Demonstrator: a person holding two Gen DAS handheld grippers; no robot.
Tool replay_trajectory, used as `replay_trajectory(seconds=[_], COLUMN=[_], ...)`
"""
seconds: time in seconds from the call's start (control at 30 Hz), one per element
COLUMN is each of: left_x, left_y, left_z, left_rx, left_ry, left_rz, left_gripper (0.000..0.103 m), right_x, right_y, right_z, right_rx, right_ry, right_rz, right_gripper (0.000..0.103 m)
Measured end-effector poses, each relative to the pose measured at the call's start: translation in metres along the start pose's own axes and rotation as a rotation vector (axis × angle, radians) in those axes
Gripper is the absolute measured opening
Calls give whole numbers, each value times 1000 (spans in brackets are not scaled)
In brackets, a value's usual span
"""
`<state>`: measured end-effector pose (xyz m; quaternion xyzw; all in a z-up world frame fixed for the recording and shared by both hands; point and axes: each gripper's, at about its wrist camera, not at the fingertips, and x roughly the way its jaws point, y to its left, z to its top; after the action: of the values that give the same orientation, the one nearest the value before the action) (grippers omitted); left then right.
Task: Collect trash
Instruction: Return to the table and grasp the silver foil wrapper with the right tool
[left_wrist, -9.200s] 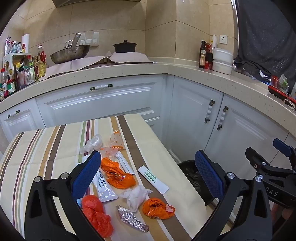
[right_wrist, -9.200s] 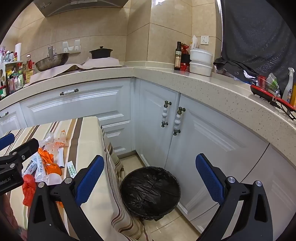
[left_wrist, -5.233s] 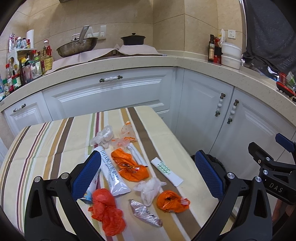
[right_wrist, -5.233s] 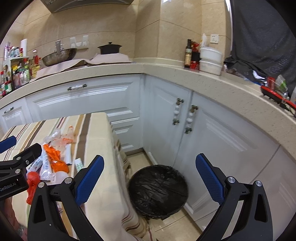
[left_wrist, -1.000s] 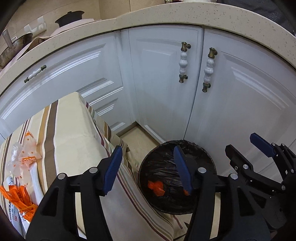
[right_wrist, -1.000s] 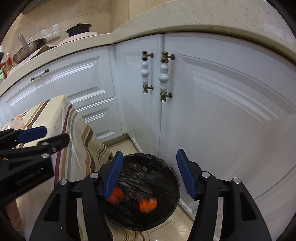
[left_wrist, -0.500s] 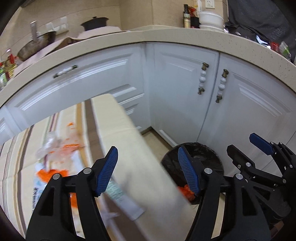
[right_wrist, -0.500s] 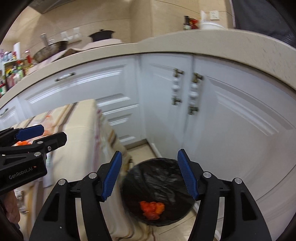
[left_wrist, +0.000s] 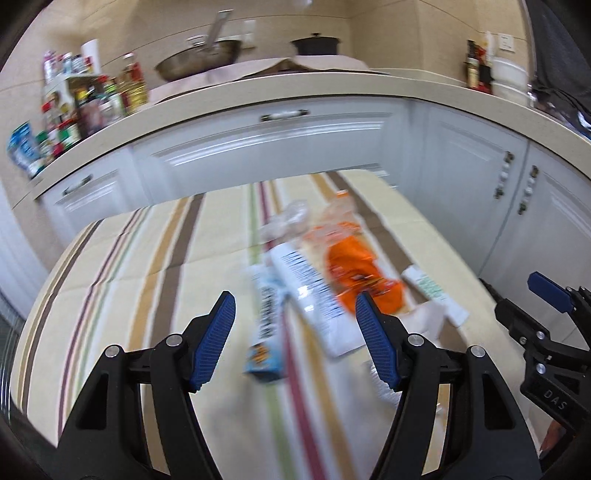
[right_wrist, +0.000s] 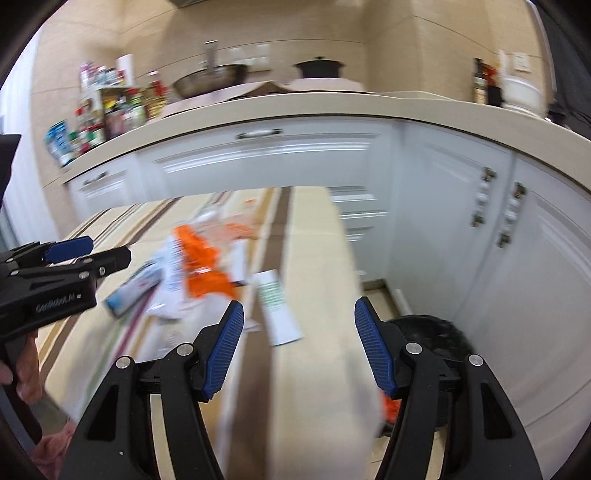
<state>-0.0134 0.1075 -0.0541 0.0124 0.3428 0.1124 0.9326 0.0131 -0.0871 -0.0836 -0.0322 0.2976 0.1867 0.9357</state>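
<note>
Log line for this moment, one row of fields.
phase: over table for more trash | left gripper: open, empty | right gripper: open, empty | table: orange wrapper, white packet | bin: orange trash inside

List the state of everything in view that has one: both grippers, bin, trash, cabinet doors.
left gripper: open, nothing between the fingers.
right gripper: open, nothing held.
trash bin: open-topped, black liner, orange trash inside.
orange wrapper: lying on the table, not collected.
white tube: lying flat beside it.
blue-ended pack: lying flat.
white packet: flat near the table edge.
cabinet doors: shut.
</note>
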Motion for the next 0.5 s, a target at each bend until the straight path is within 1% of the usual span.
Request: replay_trajectory(seconds=[0.13,0.23,0.33,0.5], left_x=[-7,-11,-14,-14], left_y=[33,48,56,62], left_z=[-20,-33,-44,-57], left_rx=[-48,-69,-83,-104], left_ry=[18,38,46,63], left_rz=[56,75,91,85], left_gripper=[66,66,66,66], right_x=[1,1,1,7], right_y=[27,46,57,67], right_z=[-8,-18,-26,-36], right_rx=[-39,-70,-97,-123], right_ry=[13,30,43,67], right_rz=[56,92,114,139], right_gripper=[61,61,61,61])
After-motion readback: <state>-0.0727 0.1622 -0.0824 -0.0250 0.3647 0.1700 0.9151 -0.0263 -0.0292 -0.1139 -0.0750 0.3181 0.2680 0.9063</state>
